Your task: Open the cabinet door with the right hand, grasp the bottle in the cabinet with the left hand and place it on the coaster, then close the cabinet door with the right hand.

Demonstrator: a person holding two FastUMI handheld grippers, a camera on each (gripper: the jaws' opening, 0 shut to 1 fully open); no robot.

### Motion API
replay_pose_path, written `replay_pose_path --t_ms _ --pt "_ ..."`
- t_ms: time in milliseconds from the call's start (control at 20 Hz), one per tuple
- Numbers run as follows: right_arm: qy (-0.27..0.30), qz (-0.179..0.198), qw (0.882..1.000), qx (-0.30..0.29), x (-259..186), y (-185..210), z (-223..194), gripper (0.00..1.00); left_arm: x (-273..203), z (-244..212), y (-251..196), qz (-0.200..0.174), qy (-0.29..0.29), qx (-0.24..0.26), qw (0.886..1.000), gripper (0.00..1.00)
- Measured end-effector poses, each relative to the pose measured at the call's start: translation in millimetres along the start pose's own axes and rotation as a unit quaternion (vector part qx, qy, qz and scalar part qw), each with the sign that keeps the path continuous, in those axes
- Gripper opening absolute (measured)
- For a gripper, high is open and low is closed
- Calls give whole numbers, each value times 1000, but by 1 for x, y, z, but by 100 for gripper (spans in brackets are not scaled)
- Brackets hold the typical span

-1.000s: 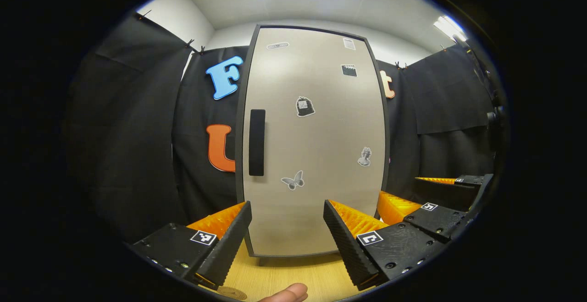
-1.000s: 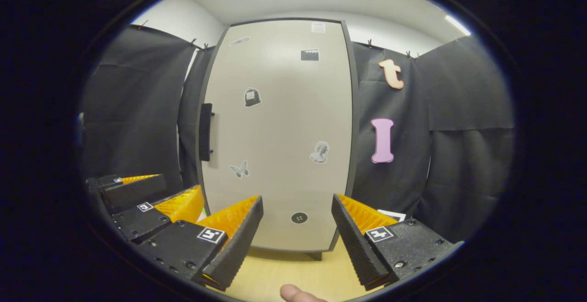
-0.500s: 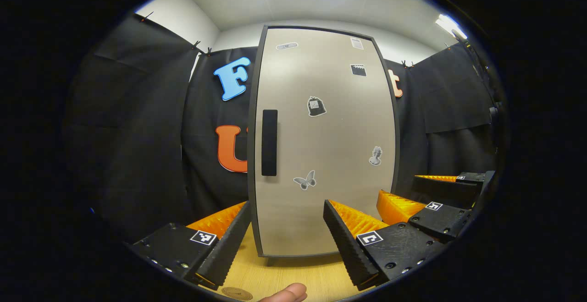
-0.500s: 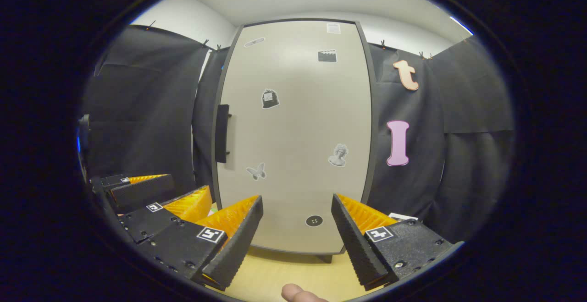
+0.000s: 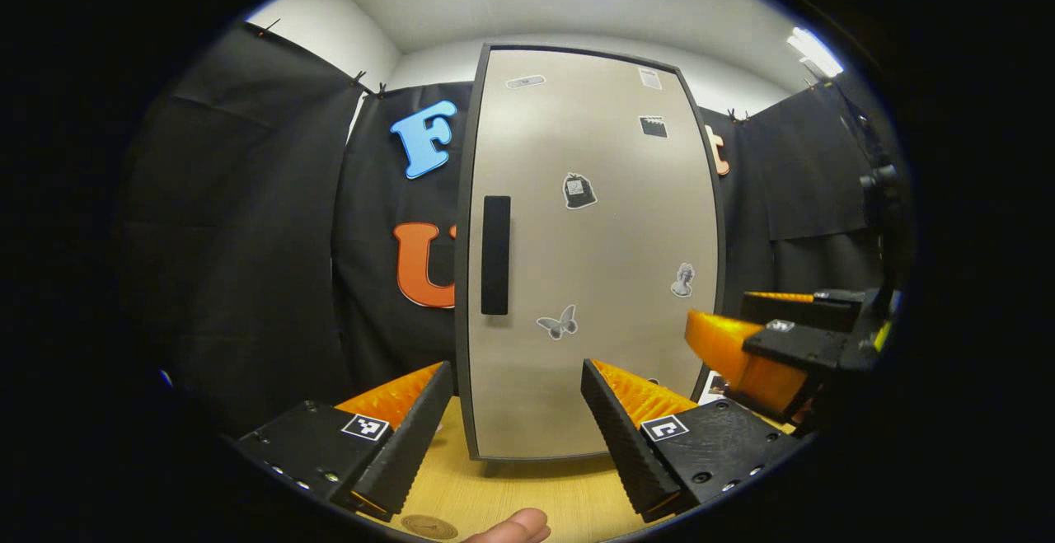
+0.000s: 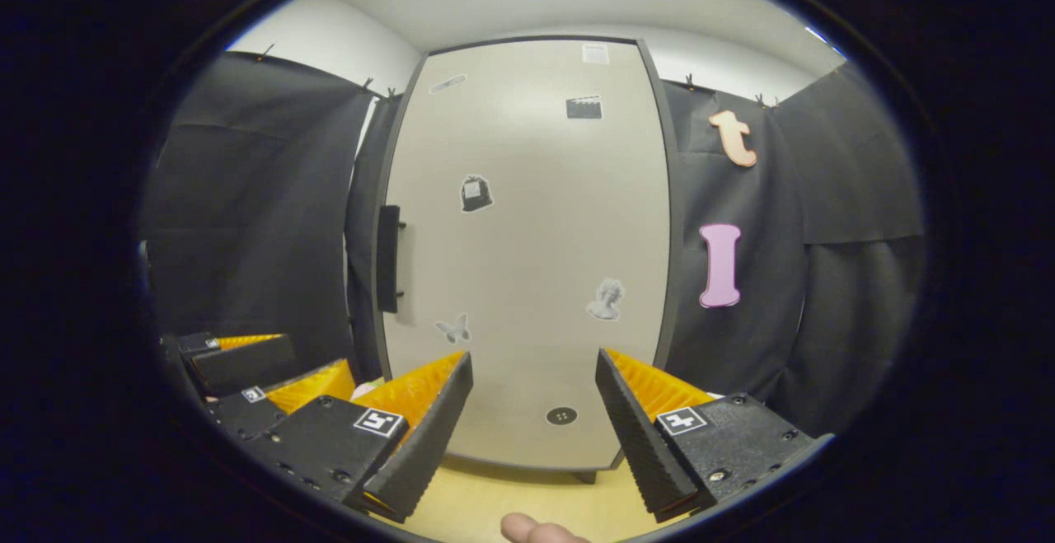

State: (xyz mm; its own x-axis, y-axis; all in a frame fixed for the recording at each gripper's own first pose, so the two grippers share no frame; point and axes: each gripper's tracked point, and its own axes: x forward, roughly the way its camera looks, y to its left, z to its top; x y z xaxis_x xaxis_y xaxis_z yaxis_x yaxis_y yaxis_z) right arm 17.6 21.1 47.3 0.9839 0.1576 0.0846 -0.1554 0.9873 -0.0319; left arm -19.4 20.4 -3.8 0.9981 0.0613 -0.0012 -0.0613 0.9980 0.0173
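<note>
The shut cabinet door [image 5: 593, 255] hides whatever stands behind it. The small stickers [image 5: 579, 191] on it are too small to make out. In the left gripper view, the coaster [image 5: 429, 527] and a fingertip [image 5: 513, 526] are cut off by the bottom edge, and the right gripper [image 5: 742, 337] is partly cut off at the right.
</note>
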Motion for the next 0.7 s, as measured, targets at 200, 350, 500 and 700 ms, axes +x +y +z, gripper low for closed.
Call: replay_pose_path --t_ms 200,350,500,700 --pt "-19 14 999 -23 24 16 23 95 -13 -12 2 -2 21 -11 1000 95" --pt "-17 40 998 -38 47 43 28 97 -23 -16 10 4 23 1 1000 95" --pt "-16 48 997 -53 68 63 32 96 -32 -25 17 7 36 7 999 95" --pt "-10 93 994 -53 98 114 41 100 -50 -26 47 39 37 13 998 95"
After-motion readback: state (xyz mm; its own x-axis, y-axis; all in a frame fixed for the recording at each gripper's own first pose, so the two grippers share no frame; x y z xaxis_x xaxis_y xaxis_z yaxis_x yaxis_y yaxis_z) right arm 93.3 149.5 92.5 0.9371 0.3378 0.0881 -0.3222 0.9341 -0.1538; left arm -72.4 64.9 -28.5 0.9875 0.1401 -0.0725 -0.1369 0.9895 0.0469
